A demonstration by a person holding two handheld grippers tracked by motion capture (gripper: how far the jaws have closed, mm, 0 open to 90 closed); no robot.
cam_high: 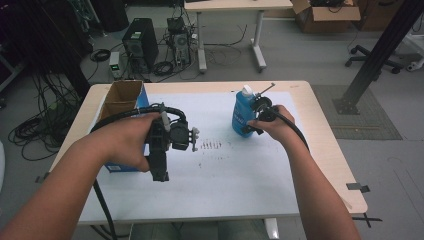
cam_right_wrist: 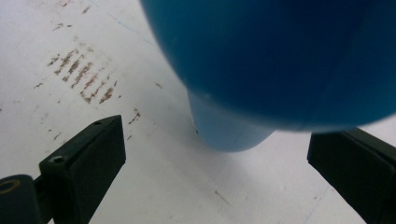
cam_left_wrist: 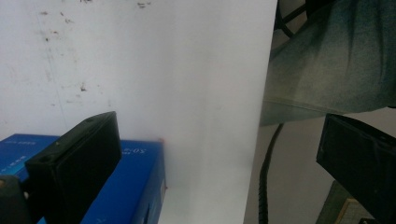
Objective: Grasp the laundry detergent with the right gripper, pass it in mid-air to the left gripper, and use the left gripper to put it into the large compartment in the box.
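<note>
At left of the high view, left forearm reaching in from the bottom edge, hand wrapped round the left hand-held gripper (cam_high: 159,170), tilted so its black jaws point down toward the near edge of the white-covered tabletop (cam_high: 225,190). Jaws spread wide in the left gripper view, nothing between them, one jaw in front of the blue cardboard box (cam_left_wrist: 140,186). Box open at the top, standing at the tabletop's left side just beside that hand; white print on its blue side too blurred to read. Farther right, right forearm stretched forward, right hand-held gripper (cam_high: 251,125) brought up against the blue bottle (cam_high: 242,116), upright with a white cap at mid-right. Jaws wide open on either side of the bottle's rounded body, not closed on it. Bottle's label lettering unreadable.
</note>
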